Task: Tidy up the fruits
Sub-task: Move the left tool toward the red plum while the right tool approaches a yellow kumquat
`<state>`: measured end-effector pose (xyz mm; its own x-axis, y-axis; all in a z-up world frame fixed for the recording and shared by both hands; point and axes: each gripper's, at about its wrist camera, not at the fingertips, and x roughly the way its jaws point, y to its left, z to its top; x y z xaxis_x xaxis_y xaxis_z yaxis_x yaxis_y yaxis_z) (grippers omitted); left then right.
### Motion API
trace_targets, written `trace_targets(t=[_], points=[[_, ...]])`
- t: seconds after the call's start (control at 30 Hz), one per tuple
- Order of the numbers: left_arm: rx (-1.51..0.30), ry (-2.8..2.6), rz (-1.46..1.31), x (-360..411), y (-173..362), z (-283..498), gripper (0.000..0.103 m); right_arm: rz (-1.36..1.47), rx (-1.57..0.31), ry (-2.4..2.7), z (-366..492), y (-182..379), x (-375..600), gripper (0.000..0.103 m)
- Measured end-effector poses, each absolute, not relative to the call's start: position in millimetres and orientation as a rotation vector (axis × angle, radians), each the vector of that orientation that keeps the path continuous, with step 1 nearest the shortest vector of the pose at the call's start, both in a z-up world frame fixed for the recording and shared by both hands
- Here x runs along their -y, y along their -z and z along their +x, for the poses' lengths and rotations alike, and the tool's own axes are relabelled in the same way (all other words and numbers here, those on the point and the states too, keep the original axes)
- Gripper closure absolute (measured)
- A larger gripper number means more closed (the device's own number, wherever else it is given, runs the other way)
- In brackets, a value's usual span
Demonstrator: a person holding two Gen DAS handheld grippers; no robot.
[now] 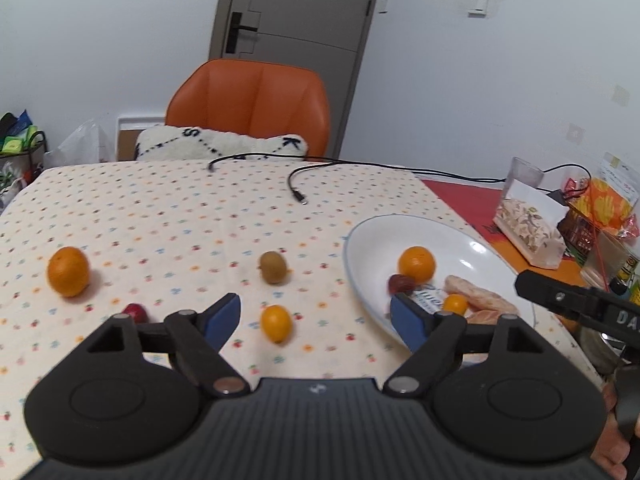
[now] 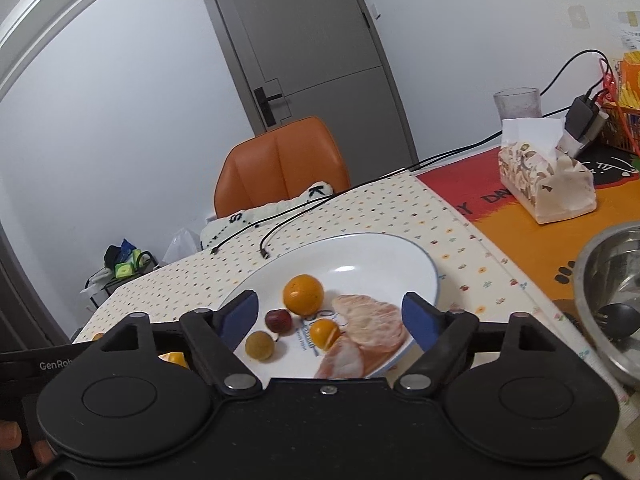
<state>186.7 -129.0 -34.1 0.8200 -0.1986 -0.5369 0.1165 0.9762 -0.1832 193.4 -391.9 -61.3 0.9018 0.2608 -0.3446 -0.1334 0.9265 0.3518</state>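
A white plate holds an orange, a dark red fruit, a kumquat, a yellowish round fruit and peeled pomelo pieces. On the dotted cloth lie an orange, a kiwi, a kumquat and a red fruit. My left gripper is open and empty above the cloth, the kumquat between its fingers. My right gripper is open and empty over the plate's near side.
A tissue pack, a plastic cup, snack bags and a steel bowl stand at the right. Black cables lie across the far cloth. An orange chair with a cushion stands behind the table.
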Motion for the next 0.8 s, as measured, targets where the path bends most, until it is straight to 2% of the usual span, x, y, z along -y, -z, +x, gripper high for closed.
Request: trace_targets(t=[0.17, 0.8], points=[[-0.588, 0.124, -0.143, 112.2, 34.0, 181.3, 0.018, 0.321, -0.397, -0.208, 189.3, 57.7, 383.3, 0.005], [-0.577, 0.036, -0.205, 49.0, 38.6, 152.9, 0.015, 0.228, -0.417, -0.349, 174.7, 48.2, 314.5, 0.002]])
